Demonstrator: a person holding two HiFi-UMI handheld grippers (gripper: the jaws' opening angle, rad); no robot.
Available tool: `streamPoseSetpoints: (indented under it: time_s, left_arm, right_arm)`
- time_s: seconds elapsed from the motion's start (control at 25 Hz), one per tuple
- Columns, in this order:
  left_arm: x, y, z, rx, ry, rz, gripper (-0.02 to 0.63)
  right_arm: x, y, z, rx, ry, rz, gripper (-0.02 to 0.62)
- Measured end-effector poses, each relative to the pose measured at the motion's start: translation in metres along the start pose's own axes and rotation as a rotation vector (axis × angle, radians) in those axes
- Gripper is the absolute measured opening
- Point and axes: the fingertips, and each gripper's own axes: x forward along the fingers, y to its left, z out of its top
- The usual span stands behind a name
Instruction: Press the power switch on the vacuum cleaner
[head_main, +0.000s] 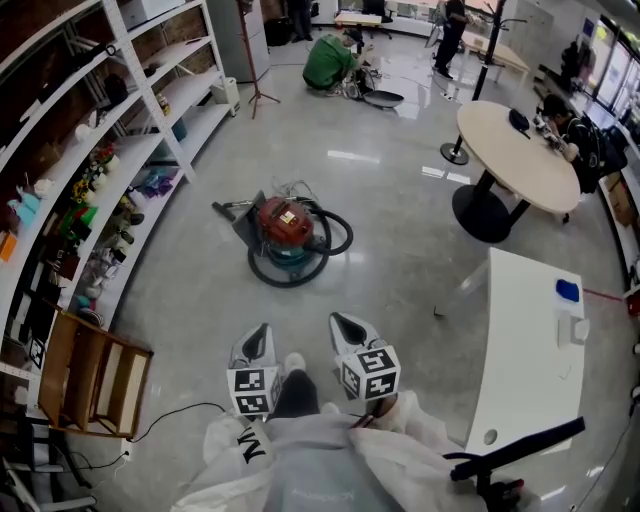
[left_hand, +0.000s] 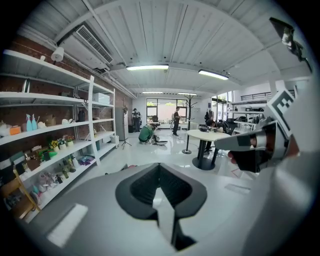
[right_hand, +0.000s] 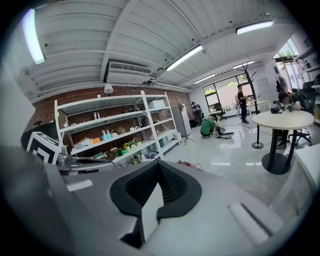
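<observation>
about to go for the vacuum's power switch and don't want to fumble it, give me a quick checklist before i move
1. Red canister vacuum cleaner with coiled black hose in sight on the floor: ok.
2. Power switch located on it: cannot tell, too small in the head view.
3. Left claw shut, nothing in it: ok.
4. Right claw shut, nothing in it: ok.
5. Claws at the vacuum: not ok, both well short of it.

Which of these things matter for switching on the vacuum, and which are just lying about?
For the job: vacuum cleaner, left gripper, right gripper, both shut.

Just lying about: shelves, round table, white table, wooden frame.
</observation>
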Motion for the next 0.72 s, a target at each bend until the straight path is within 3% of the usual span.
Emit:
streamPoseSetpoints:
  time_s: [0.72]
  left_arm:
    - [0.045, 0.023, 0.0, -0.03, 0.021, -0.031, 0.0]
  right_arm:
    - [0.04, -0.015, 0.003, -0.009, 0.047, -0.042, 0.0]
